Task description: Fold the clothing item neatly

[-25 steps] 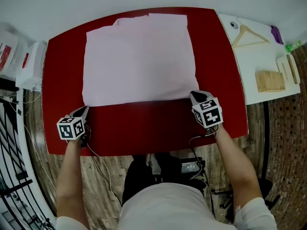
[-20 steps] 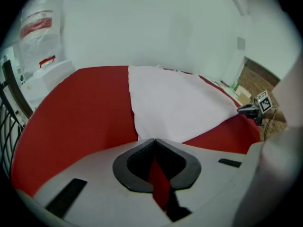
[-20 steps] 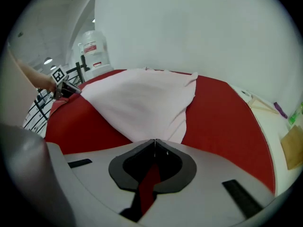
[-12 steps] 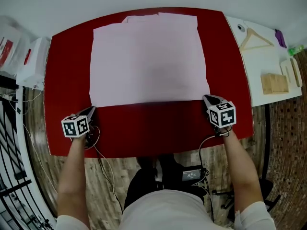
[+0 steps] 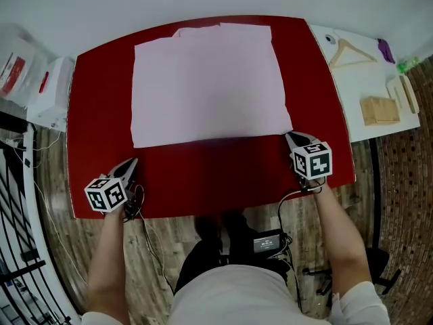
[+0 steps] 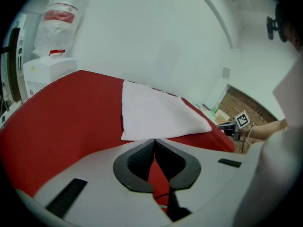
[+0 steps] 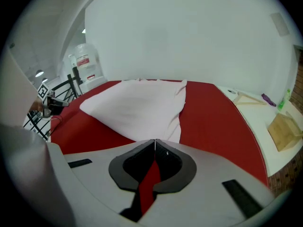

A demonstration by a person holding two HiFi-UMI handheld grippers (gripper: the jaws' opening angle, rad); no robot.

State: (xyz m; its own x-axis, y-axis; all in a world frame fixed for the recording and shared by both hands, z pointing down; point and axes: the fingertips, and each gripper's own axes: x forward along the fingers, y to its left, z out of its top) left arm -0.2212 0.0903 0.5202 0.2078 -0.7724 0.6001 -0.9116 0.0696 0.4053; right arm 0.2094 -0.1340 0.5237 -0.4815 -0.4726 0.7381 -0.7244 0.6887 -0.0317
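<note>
Left hand-held gripper (image 5: 133, 161) closed, empty | right hand-held gripper (image 5: 289, 136) closed, empty | pink garment (image 5: 210, 83) flat beyond both

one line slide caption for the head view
Left gripper and right gripper, both shut and empty, over a red table near a flat pink garment.

A rounded red desk (image 5: 203, 178) fills the middle. To its right, a white side desk (image 5: 352, 90) carries a wooden clothes hanger (image 5: 345, 44) at the far end, a pale wooden block (image 5: 376, 110) nearer, and thin wooden sticks (image 5: 404, 93) beside the block. At far left stand a white box (image 5: 57, 93) and a clear plastic bag with a red label (image 5: 17, 70). A black box with cables (image 5: 269, 240) lies on the wood-plank floor (image 5: 155, 249).
</note>
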